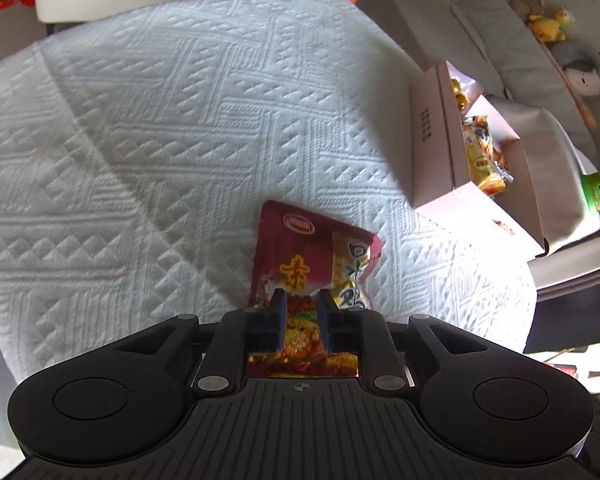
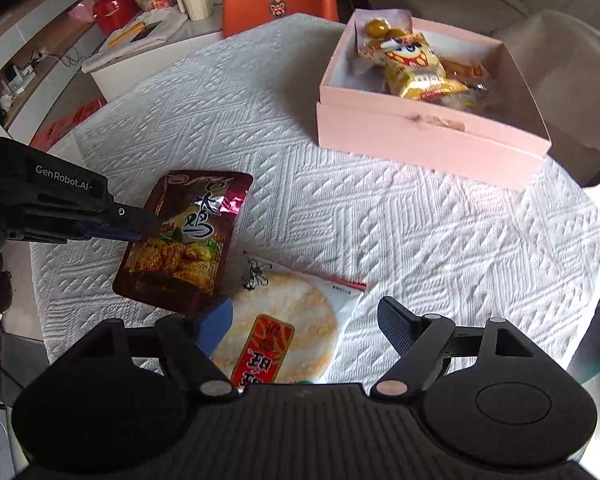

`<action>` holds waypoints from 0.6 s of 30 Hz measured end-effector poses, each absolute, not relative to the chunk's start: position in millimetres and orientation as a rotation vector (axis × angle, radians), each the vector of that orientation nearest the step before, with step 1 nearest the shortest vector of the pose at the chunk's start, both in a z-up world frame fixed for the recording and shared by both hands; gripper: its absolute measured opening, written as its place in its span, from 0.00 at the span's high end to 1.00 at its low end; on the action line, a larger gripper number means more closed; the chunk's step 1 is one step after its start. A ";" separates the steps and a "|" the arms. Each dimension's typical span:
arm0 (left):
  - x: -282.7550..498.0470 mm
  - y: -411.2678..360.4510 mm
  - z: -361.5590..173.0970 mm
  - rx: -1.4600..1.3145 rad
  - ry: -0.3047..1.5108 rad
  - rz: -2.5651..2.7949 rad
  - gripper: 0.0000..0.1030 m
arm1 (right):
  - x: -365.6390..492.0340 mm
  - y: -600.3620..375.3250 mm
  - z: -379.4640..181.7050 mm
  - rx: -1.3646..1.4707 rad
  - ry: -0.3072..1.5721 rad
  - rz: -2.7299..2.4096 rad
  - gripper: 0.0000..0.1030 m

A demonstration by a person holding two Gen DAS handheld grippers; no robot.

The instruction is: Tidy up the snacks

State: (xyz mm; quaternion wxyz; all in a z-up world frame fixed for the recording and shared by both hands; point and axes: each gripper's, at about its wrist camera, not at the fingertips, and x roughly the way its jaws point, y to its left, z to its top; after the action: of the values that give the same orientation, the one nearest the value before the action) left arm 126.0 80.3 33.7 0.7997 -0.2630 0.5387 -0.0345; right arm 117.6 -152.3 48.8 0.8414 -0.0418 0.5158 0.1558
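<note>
Two grippers: your left gripper [image 1: 302, 308] pinches the maroon snack packet [image 2: 184, 240] at its edge; your right gripper [image 2: 304, 328] is spread wide over the rice cracker packet [image 2: 284, 328].
Packet position: lifted near the table's near-left corner.
Key relation: the pink box [image 2: 428, 140] sits at the far-right corner, to the right of your left gripper.
Nearer hand: probably the right.
</note>
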 end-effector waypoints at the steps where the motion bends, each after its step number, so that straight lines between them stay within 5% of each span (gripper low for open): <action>1: 126.3 81.9 33.8 -0.564 1.148 -0.082 0.80 | 125.1 -148.9 47.6 -0.092 1.085 0.351 0.22; 5: 129.2 93.3 28.1 -0.571 1.142 -0.105 0.79 | 145.8 -123.4 43.1 -0.102 1.066 0.420 0.31; 8: 126.9 106.2 31.0 -0.574 1.138 -0.055 0.78 | 159.5 -106.2 34.5 -0.160 1.096 0.423 0.49; 11: 121.7 96.8 44.1 -0.558 1.123 -0.133 0.78 | 155.7 -124.5 43.0 -0.117 1.093 0.402 0.48; 13: 115.6 68.9 47.8 -0.536 1.144 -0.207 0.78 | 144.2 -144.7 45.0 -0.120 1.105 0.366 0.35; 18: 90.1 -25.7 46.9 -0.358 1.157 -0.268 0.78 | 119.9 -200.9 36.8 -0.139 1.123 0.219 0.34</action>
State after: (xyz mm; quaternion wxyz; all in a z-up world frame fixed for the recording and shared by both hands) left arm 90.1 -25.7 46.9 0.8137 -0.1676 0.5423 -0.1254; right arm 119.9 -200.9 36.8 0.8386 -0.0659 0.5307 0.1036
